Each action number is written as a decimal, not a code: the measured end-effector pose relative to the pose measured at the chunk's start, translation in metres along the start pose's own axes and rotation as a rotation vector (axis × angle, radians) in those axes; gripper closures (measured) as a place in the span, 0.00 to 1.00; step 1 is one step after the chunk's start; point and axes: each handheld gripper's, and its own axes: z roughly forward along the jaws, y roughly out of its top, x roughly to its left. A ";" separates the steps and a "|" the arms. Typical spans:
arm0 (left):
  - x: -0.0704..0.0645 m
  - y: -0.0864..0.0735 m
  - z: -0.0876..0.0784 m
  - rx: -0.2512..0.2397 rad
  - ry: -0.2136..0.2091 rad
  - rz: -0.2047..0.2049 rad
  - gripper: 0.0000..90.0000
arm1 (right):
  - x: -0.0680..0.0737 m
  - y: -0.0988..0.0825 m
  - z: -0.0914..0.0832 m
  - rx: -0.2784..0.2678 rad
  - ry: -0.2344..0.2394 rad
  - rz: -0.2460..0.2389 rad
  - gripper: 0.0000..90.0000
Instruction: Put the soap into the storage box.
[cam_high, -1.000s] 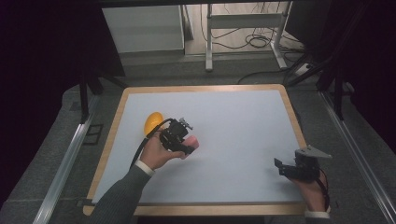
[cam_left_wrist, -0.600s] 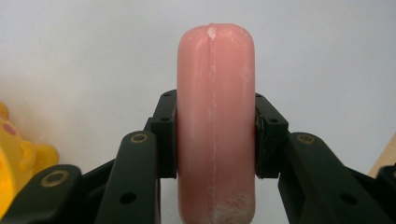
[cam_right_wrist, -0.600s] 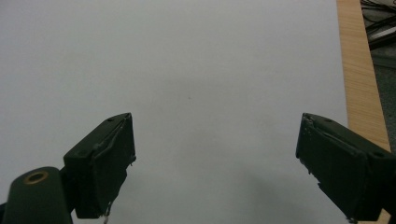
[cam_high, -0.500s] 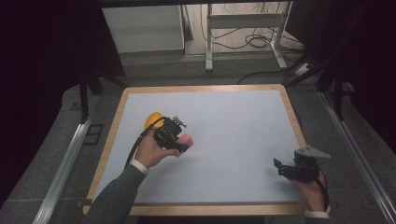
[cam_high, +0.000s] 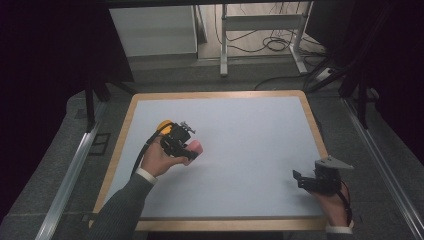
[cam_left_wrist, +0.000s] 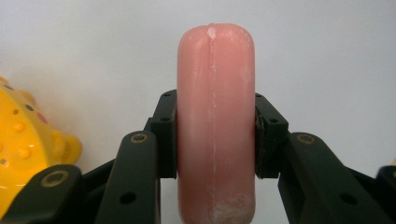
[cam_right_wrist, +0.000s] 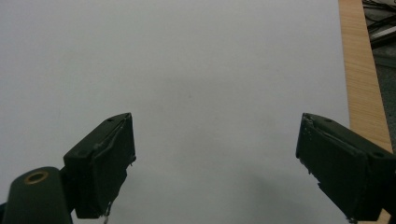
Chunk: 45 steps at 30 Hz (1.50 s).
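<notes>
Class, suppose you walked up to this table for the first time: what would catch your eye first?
First, the pink rounded block clamped between the fingers of the left gripper, over the table's left part. Next, the yellow spotted toy just beside it. The right gripper stands open over bare white surface near the right edge.

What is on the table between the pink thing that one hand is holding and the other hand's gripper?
Nothing: in the high view only bare pale tabletop stretches between the pink block, clamped in the left gripper, and the open right gripper.
</notes>
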 end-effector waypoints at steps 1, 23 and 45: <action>0.001 0.000 0.000 0.001 0.001 -0.001 0.67 | 0.000 0.000 0.000 -0.001 0.000 0.000 0.13; 0.027 -0.004 -0.015 -0.008 0.043 -0.052 0.67 | 0.000 0.000 0.000 0.001 -0.001 0.000 0.13; 0.063 -0.013 -0.022 -0.028 0.084 -0.154 0.67 | 0.000 0.000 0.000 0.000 -0.001 0.002 0.13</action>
